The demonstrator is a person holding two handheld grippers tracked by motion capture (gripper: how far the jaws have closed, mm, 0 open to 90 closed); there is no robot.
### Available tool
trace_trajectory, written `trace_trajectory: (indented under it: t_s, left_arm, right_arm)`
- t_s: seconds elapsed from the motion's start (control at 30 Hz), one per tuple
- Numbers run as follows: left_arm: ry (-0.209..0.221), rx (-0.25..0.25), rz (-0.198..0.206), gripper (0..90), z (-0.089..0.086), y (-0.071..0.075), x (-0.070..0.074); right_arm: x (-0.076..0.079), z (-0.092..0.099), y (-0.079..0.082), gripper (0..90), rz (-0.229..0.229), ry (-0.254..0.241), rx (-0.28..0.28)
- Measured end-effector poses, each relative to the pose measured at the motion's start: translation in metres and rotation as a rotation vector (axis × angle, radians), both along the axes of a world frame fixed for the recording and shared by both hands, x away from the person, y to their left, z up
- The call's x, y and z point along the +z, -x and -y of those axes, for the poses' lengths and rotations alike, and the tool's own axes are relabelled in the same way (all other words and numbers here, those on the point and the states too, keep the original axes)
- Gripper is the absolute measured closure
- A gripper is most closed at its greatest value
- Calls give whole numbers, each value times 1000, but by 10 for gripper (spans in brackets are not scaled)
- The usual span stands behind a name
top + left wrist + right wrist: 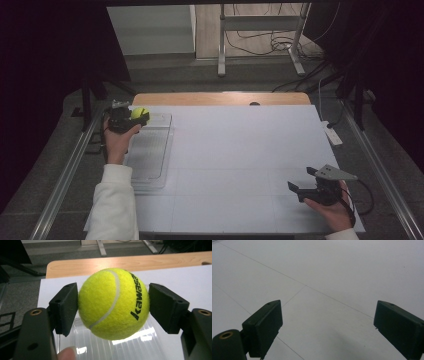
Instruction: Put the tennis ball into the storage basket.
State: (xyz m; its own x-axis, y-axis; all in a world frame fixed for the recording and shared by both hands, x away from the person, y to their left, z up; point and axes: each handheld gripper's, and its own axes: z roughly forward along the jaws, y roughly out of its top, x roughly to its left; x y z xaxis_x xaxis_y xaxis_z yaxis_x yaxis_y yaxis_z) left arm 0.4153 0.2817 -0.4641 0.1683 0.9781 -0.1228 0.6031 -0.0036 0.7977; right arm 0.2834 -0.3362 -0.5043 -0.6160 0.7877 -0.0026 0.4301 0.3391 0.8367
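Holding one yellow tennis ball, the left gripper has its jaws clamped on the ball's opposite sides at the widest girth, the ball sitting squarely between them with black lettering facing the camera. Item, by judgement: light, felt-covered, springy rather than stiff, grippy against the pads, not fragile; best taken across the middle, since an off-centre pinch could squirt it out. Below the jaws lies a clear ribbed plastic tray on the white counter. Right gripper: jaws wide apart, nothing between them, bare counter sheet beneath. From above, the high view adds both hands' positions, the ball raised over the tray's far end, the right gripper well apart.
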Motion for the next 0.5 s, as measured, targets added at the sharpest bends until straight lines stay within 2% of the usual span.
trace_trajectory:
  t_s: [0.27,0.5]
  left_arm:
    - [-21,4,-44,277,0,-4,-8]
    - [-77,8,-111,276,3,-10,-19]
  right_arm:
    - [0,0,0,89,-1,1,-1]
    - [0,0,0,90,0,0,-1]
